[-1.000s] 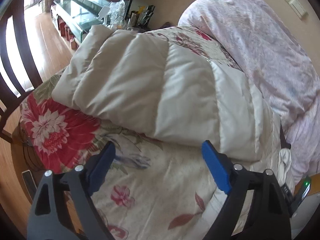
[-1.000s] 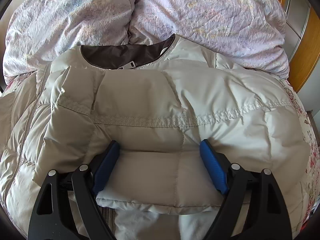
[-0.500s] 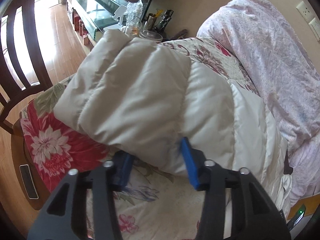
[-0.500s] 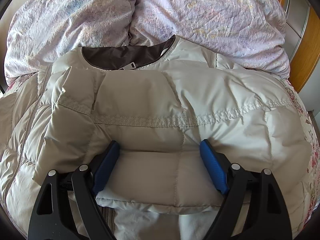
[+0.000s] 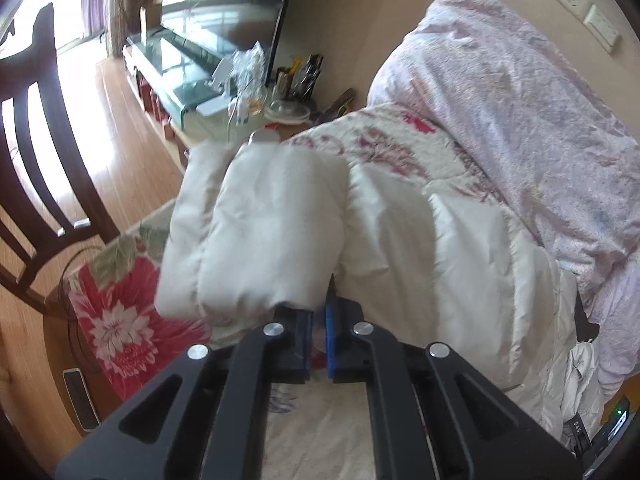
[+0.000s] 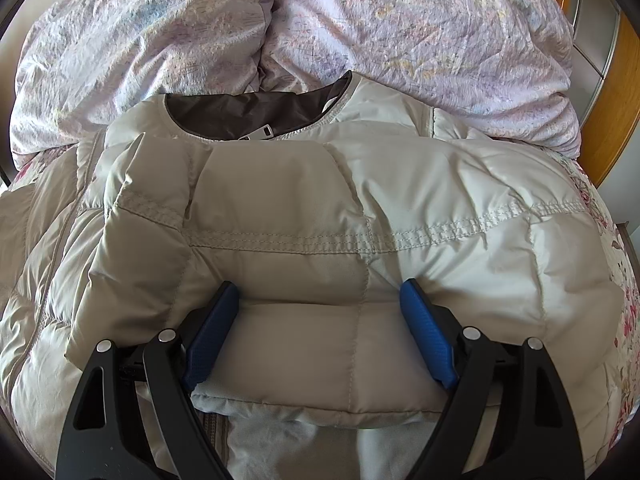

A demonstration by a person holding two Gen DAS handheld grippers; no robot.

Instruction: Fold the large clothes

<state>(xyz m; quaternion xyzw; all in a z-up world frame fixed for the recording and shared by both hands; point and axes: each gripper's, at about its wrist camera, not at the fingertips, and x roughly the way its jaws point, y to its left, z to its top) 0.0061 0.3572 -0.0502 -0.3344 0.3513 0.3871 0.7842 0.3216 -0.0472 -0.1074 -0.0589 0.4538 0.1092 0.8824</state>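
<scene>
The jacket [image 6: 320, 208], a pale puffy down one, lies across the bed [image 5: 360, 432] on a floral bedspread [image 5: 120, 320], filling the centre of the right wrist view with its brown-lined collar [image 6: 248, 112] toward the top of the frame. One sleeve [image 6: 460, 240] is already folded across the chest, its cuff end at lower centre. The right tool [image 6: 320, 328] rests there with its blue pads spread wide on either side of the cuff, gripping nothing; it seems to be pressing or steadying the fold.

In the left wrist view the left tool [image 5: 318, 344], at lower centre, has its pads nearly pressed together, pinching the edge of the other sleeve [image 5: 256, 240], which bulges up in the middle of the frame, raised off the bedspread. The picture is a little blurred there, so how much cloth is caught I cannot tell.

By my judgement the fold is about a third done: one sleeve in, the second in hand and not yet laid across, and the body yet to be doubled over.

A rumpled lilac quilt [image 6: 360, 28] is heaped along the top of the right view, touching the collar, and on the right side of the left view; it leaves little room behind the jacket. At upper left of the left view stand a dark wooden chair [image 5: 32, 160] and a glass-topped desk [image 5: 172, 60] crowded with pens and bottles, near the bed's corner. More white cloth [image 5: 580, 372] lies bunched at lower right. The thick filling will likely spring back once released.
</scene>
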